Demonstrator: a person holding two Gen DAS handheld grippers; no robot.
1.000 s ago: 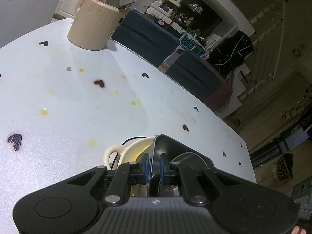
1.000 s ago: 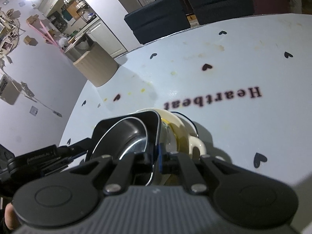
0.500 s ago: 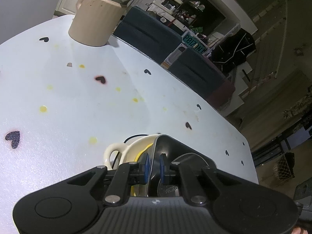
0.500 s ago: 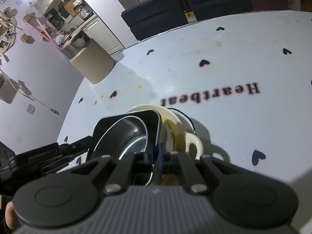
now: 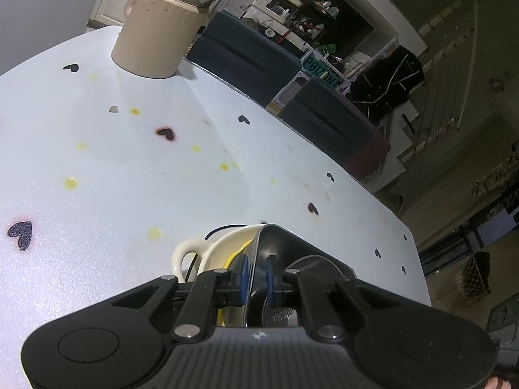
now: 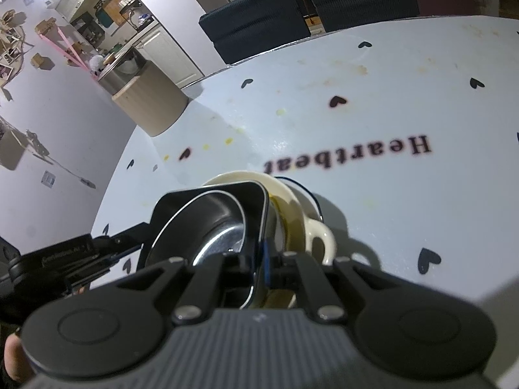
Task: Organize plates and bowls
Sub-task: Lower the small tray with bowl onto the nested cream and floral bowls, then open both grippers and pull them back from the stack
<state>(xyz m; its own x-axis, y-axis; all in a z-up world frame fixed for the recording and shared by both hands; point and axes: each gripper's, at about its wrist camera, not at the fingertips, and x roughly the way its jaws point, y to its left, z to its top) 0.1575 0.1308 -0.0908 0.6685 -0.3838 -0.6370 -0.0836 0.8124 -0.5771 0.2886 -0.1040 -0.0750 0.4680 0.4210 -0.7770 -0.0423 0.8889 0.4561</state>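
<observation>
Evidently stiff, slick: black square metal dish (image 5: 285, 246), rim pinched by left tongs (image 5: 254, 277) and right tongs (image 6: 264, 261); safest gripped there.

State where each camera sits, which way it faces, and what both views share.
Left wrist: sits on the left tool, facing down across the table toward the jug and chairs; own fingers clamp the black dish.
Right wrist: sits on the right tool, facing the "Heartbeat" lettering; the left tool and a bit of hand show.
Shared: black dish, cream bowl, jug, table.
</observation>
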